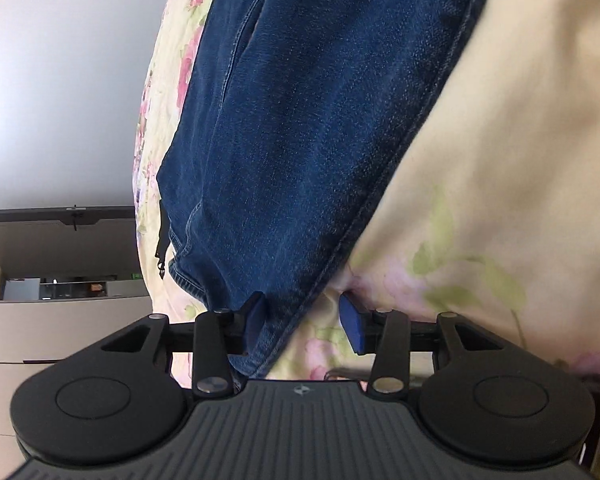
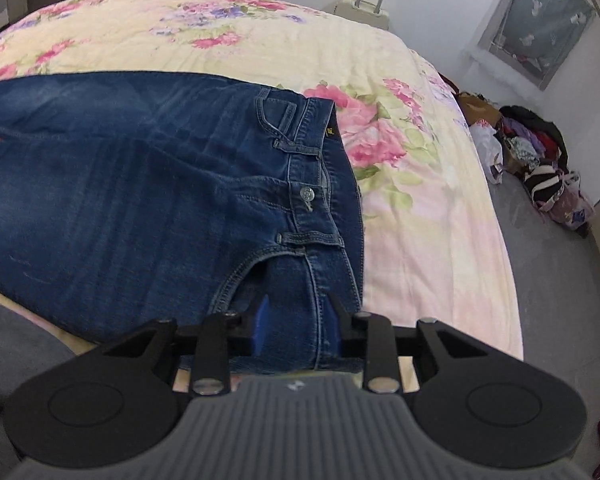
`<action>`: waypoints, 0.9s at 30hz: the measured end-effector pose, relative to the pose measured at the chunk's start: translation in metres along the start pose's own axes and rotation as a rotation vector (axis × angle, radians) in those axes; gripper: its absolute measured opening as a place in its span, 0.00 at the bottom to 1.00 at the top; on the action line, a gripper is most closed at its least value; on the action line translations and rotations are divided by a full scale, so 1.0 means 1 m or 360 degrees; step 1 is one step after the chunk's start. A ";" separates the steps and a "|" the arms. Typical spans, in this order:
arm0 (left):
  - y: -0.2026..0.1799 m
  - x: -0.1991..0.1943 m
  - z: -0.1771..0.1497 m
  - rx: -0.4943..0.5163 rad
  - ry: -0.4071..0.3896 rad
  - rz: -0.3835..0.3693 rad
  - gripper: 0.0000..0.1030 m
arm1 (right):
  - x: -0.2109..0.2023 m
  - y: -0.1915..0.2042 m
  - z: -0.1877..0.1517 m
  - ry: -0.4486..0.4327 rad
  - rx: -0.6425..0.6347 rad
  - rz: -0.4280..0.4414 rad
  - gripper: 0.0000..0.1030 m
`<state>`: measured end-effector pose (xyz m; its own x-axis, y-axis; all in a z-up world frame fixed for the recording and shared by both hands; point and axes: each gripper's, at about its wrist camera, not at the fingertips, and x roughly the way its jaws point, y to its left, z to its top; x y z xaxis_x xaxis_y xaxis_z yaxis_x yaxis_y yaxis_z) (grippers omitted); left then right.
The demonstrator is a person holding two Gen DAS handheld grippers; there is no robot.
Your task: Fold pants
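Left gripper: jaws standing apart, gripping nothing, the hem end of a jeans leg lying between the blue pads. Right gripper: jaws spread around the waistband corner by the front pocket, not clamping. Jeans are lying flat, front up, on the floral bedspread. Clothes pile sitting on the floor beyond the bed.

I see a floral bedspread on the bed, a suitcase behind it, a clothes pile on grey floor, wall picture.
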<state>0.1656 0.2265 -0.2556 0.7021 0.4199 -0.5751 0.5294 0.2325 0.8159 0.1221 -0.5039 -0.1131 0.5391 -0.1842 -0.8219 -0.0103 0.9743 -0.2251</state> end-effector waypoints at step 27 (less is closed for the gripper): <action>0.093 -0.046 0.042 -0.0979 0.0295 0.0085 0.05 | 0.044 0.051 -0.102 -0.0241 -0.2054 0.0131 0.22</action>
<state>0.2032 0.1918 -0.1556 0.5970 0.5765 -0.5579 0.0874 0.6446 0.7595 0.0592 -0.4752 -0.2140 0.5862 -0.0312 -0.8096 -0.7995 0.1391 -0.5843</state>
